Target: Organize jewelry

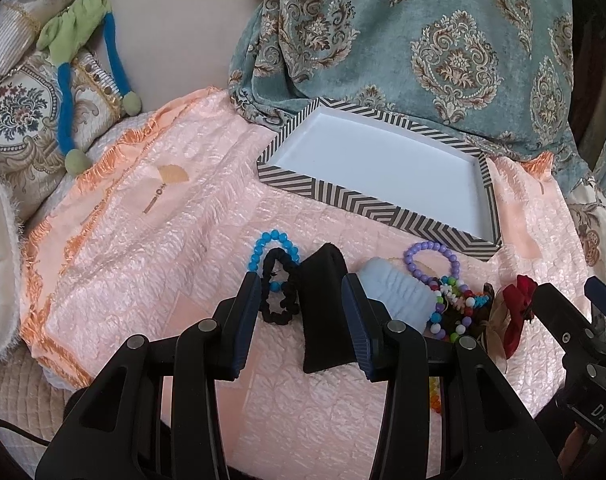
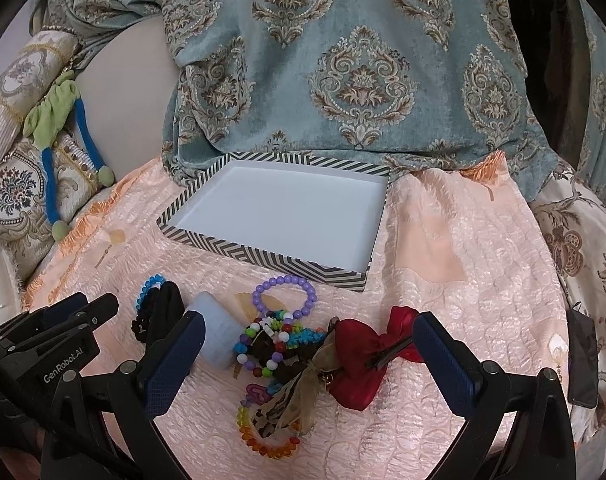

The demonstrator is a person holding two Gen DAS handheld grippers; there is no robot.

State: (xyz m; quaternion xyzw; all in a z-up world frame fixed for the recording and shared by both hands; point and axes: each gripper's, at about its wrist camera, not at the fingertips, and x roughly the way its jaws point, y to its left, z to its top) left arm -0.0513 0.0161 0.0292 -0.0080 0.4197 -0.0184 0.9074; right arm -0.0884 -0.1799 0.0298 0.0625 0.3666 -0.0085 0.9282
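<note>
A shallow striped tray (image 1: 383, 201) (image 2: 263, 257) with a white inside lies on the peach quilt. In front of it is a heap of jewelry: a blue bead bracelet (image 1: 263, 245) (image 2: 149, 283), a black scrunchie (image 1: 277, 306), a black fabric band (image 1: 323, 320) (image 2: 165, 306), a pale blue band (image 1: 395, 292) (image 2: 219, 330), a purple bead bracelet (image 1: 427, 245) (image 2: 287, 279), a multicolour bracelet (image 1: 455, 302) (image 2: 259, 344) and a red bow (image 1: 515, 320) (image 2: 363, 360). My left gripper (image 1: 301, 292) (image 2: 63, 320) is open, its fingers either side of the black band without pressing it. My right gripper (image 2: 311, 340) (image 1: 563, 320) stands wide open over the bracelets and bow.
A teal patterned drape (image 1: 423, 40) (image 2: 343, 60) hangs behind the tray. A green and blue plush toy (image 1: 67, 80) (image 2: 51, 120) leans on embroidered cushions (image 1: 15, 112) at the left. An orange bead bracelet (image 2: 271, 448) and a sheer ribbon (image 2: 303, 396) lie nearest me.
</note>
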